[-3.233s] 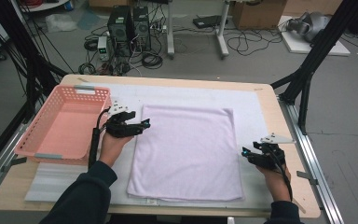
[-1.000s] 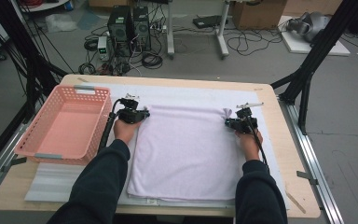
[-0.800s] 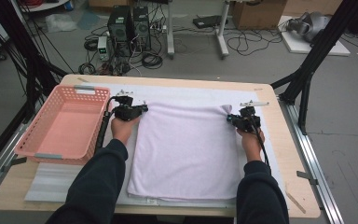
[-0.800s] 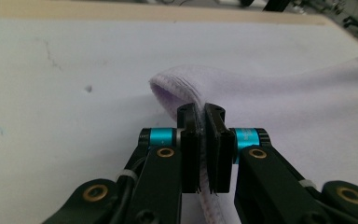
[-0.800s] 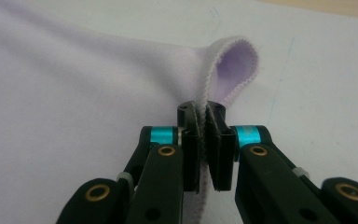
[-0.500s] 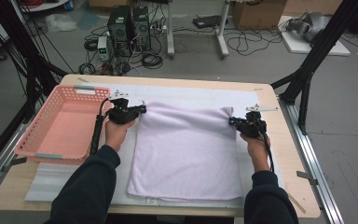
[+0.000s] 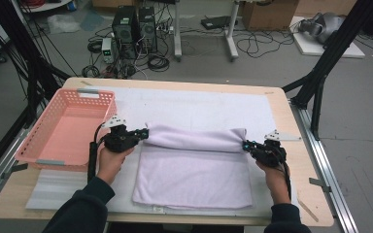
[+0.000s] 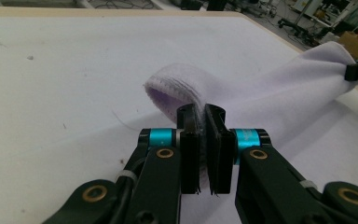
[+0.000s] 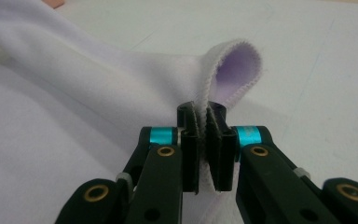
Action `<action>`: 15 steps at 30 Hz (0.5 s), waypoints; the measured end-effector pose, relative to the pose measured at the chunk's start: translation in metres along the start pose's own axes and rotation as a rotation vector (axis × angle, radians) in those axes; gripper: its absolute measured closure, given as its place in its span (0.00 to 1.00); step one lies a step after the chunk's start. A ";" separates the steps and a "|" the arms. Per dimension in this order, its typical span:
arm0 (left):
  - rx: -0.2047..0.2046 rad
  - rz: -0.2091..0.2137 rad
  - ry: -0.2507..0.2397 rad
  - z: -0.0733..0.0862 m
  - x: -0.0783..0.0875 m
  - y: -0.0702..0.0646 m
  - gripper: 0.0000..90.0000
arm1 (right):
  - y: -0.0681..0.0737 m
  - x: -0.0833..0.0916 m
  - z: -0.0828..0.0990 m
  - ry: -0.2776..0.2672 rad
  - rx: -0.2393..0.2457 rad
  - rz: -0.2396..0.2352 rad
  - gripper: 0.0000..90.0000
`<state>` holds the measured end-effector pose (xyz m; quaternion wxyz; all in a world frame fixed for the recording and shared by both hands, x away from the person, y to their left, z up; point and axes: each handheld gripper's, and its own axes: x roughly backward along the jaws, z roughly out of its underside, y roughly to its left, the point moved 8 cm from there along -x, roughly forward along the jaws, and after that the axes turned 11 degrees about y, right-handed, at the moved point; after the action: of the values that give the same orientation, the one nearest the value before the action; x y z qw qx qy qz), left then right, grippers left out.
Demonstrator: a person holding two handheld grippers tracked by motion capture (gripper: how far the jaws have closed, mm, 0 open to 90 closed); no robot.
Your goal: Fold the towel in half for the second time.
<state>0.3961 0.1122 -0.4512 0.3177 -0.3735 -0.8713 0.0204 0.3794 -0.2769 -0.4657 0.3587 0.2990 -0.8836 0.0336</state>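
Two grippers: left gripper point(image 7: 144, 132) and right gripper point(image 7: 245, 144), each held in one hand of a person.
One towel: a pale lilac towel point(image 7: 194, 172) lies on the middle of the table, its far edge lifted and folded toward the person, strung between the two grippers.
One basket: a pink basket point(image 7: 39, 145) sits at the left edge of the table, just beside the left hand point(image 7: 111, 158).
Left grip: the jaws are clamped narrow on the towel's left far corner point(image 8: 177, 91), the hem looping up just past the pads.
Right grip: the jaws pinch the right far corner point(image 9: 233, 70) the same way, cloth squeezed between the pads.
Surface: a wooden table point(image 7: 281, 109) covered by a white mat point(image 7: 199, 104), with metal rails along its sides.
Room: grey floor beyond the table, with computer towers point(image 7: 133, 26), tangled cables and black frame struts.
Change since a second ago: both grippers have come nearer the person, carrying the far edge with them, so the fold now sits about a third of the way over the towel instead of at its far end.
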 end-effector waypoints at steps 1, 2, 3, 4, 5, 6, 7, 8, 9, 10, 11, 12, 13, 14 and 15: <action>-0.010 0.000 0.002 0.003 0.002 -0.002 0.94 | 0.002 0.002 0.002 -0.001 0.002 -0.003 0.94; -0.015 0.005 0.002 0.008 0.003 -0.004 0.94 | 0.003 0.003 0.003 -0.002 0.013 -0.003 0.94; -0.021 0.007 0.010 0.012 0.004 -0.005 0.94 | 0.005 0.004 0.005 0.005 0.017 -0.003 0.94; -0.032 0.007 0.017 0.017 0.004 -0.007 0.94 | 0.006 0.005 0.008 0.012 0.027 -0.003 0.93; -0.038 0.004 0.019 0.021 0.004 -0.008 0.93 | 0.008 0.005 0.010 0.016 0.026 -0.006 0.93; -0.040 0.009 0.026 0.025 0.002 -0.008 0.93 | 0.009 0.004 0.013 0.017 0.025 -0.016 0.91; -0.042 0.020 0.031 0.027 0.001 -0.009 0.91 | 0.010 0.003 0.016 0.029 0.020 -0.017 0.88; -0.045 0.020 0.037 0.028 0.000 -0.008 0.87 | 0.009 0.002 0.018 0.039 0.006 -0.005 0.81; -0.043 0.004 0.041 0.029 -0.001 -0.006 0.78 | 0.007 0.002 0.018 0.040 -0.025 0.011 0.71; -0.032 -0.012 0.035 0.029 -0.001 -0.004 0.68 | 0.005 0.002 0.018 0.034 -0.056 0.020 0.65; -0.020 -0.022 0.031 0.028 0.000 -0.001 0.61 | 0.003 0.003 0.016 0.023 -0.073 0.032 0.61; -0.013 -0.033 0.025 0.028 0.001 0.002 0.56 | 0.002 0.005 0.014 0.011 -0.077 0.043 0.58; -0.006 -0.042 0.019 0.027 0.003 0.003 0.52 | 0.001 0.007 0.013 0.003 -0.074 0.055 0.55; -0.005 -0.046 0.014 0.026 0.004 0.005 0.50 | -0.001 0.009 0.013 -0.001 -0.078 0.064 0.52; 0.007 -0.056 0.010 0.026 0.004 0.008 0.48 | -0.003 0.010 0.012 -0.007 -0.080 0.072 0.50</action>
<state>0.3840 0.1259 -0.4720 0.3236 -0.3478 -0.8799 0.0126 0.3676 -0.2876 -0.4685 0.3659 0.2527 -0.8956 0.0102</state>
